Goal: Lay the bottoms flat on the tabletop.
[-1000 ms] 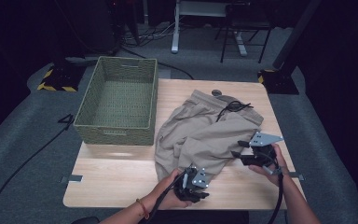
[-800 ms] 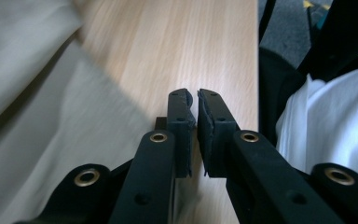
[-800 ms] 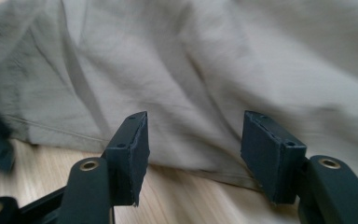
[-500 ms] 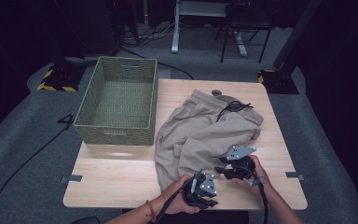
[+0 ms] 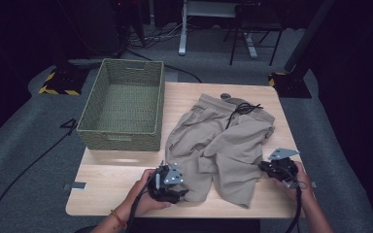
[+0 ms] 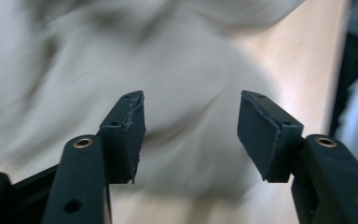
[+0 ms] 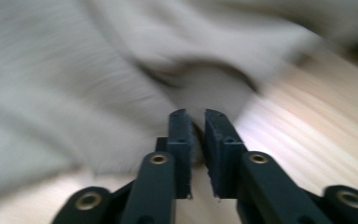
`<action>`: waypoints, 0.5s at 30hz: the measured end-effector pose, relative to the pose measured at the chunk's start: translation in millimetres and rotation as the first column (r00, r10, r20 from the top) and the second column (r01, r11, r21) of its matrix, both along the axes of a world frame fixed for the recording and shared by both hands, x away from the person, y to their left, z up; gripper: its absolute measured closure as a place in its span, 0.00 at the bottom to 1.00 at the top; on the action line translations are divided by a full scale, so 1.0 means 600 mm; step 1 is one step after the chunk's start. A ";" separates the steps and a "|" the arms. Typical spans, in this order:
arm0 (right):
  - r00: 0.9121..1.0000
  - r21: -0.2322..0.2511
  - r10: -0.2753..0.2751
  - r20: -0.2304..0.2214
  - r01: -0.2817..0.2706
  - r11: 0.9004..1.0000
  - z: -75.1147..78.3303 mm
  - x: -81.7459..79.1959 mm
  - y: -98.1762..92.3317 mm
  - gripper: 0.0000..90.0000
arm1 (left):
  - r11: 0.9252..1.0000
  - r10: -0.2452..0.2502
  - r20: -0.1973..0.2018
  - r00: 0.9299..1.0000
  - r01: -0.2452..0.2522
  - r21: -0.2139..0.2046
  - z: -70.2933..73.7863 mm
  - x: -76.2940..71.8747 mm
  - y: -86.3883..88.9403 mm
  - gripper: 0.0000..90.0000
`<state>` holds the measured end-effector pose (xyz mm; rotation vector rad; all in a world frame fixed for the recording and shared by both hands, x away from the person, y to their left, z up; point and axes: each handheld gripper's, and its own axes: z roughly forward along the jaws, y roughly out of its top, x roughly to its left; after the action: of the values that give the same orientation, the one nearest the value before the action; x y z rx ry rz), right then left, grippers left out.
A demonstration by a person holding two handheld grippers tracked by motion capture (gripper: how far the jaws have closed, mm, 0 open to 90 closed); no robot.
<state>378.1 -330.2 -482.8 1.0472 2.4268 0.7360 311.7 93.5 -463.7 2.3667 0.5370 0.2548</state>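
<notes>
At the far left I see the empty green woven rectangular basket standing on the pale wooden worktop, open side up, ready, I judge, to take a folded garment; bare wood lies between it and my left hand-held gripper, whose jaws have just been opening and stand apart with nothing between them, the cloth lying just beyond the pads; the crumpled beige fabric shorts with a black drawstring sprawl across the middle and right, one leg hem near the front edge; my right hand-held gripper has just been closing, its jaws nearly together at a fold of the shorts' right edge, though blur hides whether cloth is pinched; little worktop remains on the right.
</notes>
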 end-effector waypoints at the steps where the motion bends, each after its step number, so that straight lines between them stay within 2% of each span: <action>1: 0.999 -0.030 -0.042 0.009 0.042 0.999 0.002 0.003 -0.014 0.80 | 0.999 0.034 -0.002 0.999 -0.034 -0.004 -0.002 0.006 0.009 0.43; 2: 0.996 -0.061 -0.090 0.023 0.091 0.994 0.003 0.006 -0.025 0.74 | 0.998 0.065 -0.006 0.998 -0.065 -0.014 -0.006 0.017 0.024 0.42; 3: 0.996 -0.061 -0.090 0.023 0.091 0.994 0.003 0.006 -0.025 0.74 | 0.998 0.065 -0.006 0.998 -0.065 -0.014 -0.006 0.017 0.024 0.42; 4: 0.985 -0.107 -0.161 0.059 0.166 0.980 0.008 0.008 -0.042 0.69 | 0.996 0.087 0.010 0.996 -0.087 -0.007 -0.008 0.021 0.029 0.42; 5: 0.985 -0.107 -0.161 0.059 0.166 0.980 0.008 0.008 -0.042 0.69 | 0.995 0.102 0.005 0.995 -0.102 -0.016 -0.010 0.027 0.032 0.42; 7: 0.983 -0.045 -0.167 0.077 0.171 0.984 0.021 -0.002 -0.049 0.64 | 0.994 0.104 -0.021 0.994 -0.105 -0.034 -0.014 0.036 0.035 0.42; 9: 0.987 0.043 -0.127 0.098 0.123 0.991 0.037 -0.018 -0.042 0.61 | 0.995 0.096 -0.018 0.995 -0.096 -0.023 -0.020 0.041 0.027 0.42; 10: 0.992 0.104 -0.084 0.094 0.074 0.992 0.045 -0.027 -0.033 0.60 | 0.996 0.089 -0.025 0.996 -0.089 -0.019 -0.023 0.045 0.023 0.42; 11: 0.995 0.154 -0.037 0.089 0.023 0.988 0.050 -0.035 -0.020 0.59 | 0.996 0.082 -0.025 0.996 -0.083 -0.013 -0.027 0.048 0.016 0.42; 12: 0.994 0.175 0.054 0.097 -0.070 0.982 0.051 -0.049 0.019 0.57 | 0.998 0.070 -0.031 0.997 -0.070 -0.002 -0.034 0.054 0.002 0.42; 13: 0.994 0.175 0.054 0.097 -0.070 0.982 0.051 -0.049 0.019 0.57 | 0.998 0.070 -0.031 0.997 -0.070 -0.002 -0.034 0.054 0.002 0.42; 15: 0.988 0.138 0.136 0.077 -0.145 0.980 0.041 -0.057 0.060 0.57 | 0.999 0.051 -0.029 0.998 -0.050 0.013 -0.040 0.057 -0.012 0.42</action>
<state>344.1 -294.0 -458.1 0.8932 2.4391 0.9891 345.9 86.4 -487.8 2.3742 0.6116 0.2471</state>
